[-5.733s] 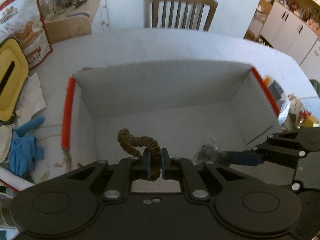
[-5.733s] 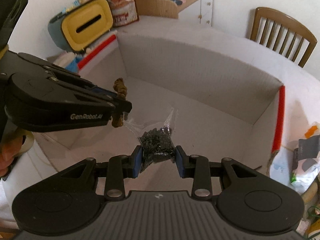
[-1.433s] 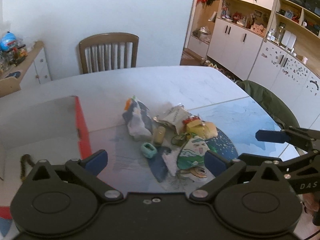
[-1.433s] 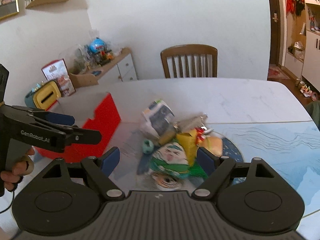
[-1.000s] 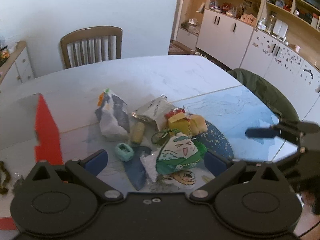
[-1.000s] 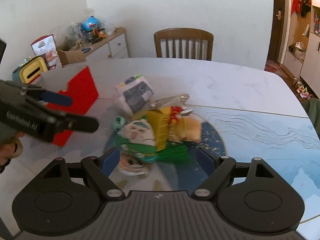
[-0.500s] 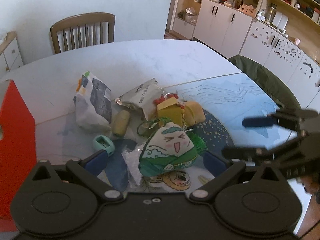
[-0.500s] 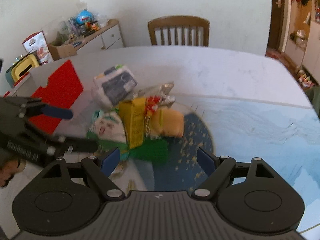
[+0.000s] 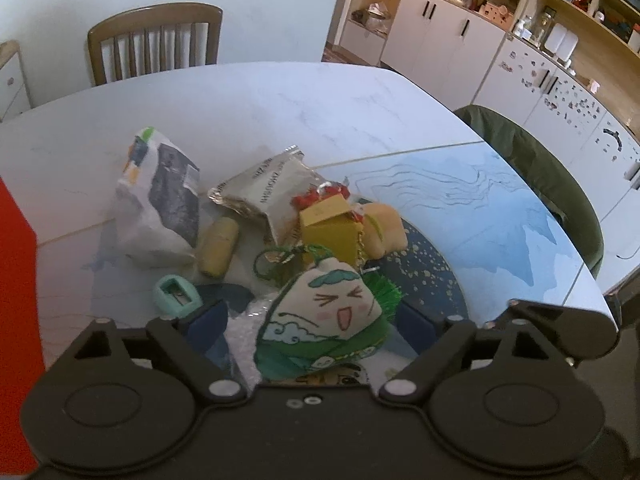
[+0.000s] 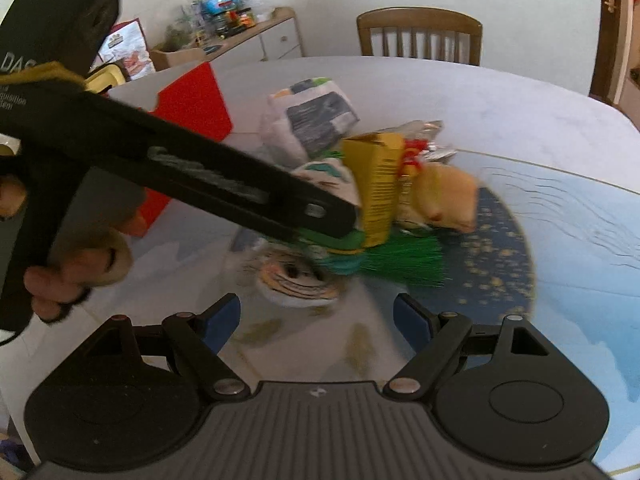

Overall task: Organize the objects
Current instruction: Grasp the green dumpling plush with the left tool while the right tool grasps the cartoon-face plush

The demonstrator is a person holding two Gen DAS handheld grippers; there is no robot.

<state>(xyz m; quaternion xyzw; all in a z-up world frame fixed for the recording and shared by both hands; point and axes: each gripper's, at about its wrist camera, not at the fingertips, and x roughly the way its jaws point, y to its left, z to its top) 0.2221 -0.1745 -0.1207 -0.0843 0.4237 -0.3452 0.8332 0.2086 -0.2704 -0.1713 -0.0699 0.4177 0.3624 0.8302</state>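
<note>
The left hand-held gripper was spread wide with nothing between its blue pads, straddling the green-and-white plush pouch at the near edge of the heap on the counter; the right hand-held gripper was just as wide and just as empty, poised above a blurred tiger-face item beside the green fringe; the things to be sorted lay piled together, with the yellow carton leaning against the pouch, a chain and green cord tangled between them, and the silver packet and the white bag behind; the red box stood well apart on the left; the likeliest trouble, by my judgement, was that closing on the soft pouch would snag the cord or chain and drag the carton over; the two tools also crossed closely in the right view, so a collision seemed possible; motion blur there suggested haste, which could make a grasp land off-centre and let the pouch slip out.
</note>
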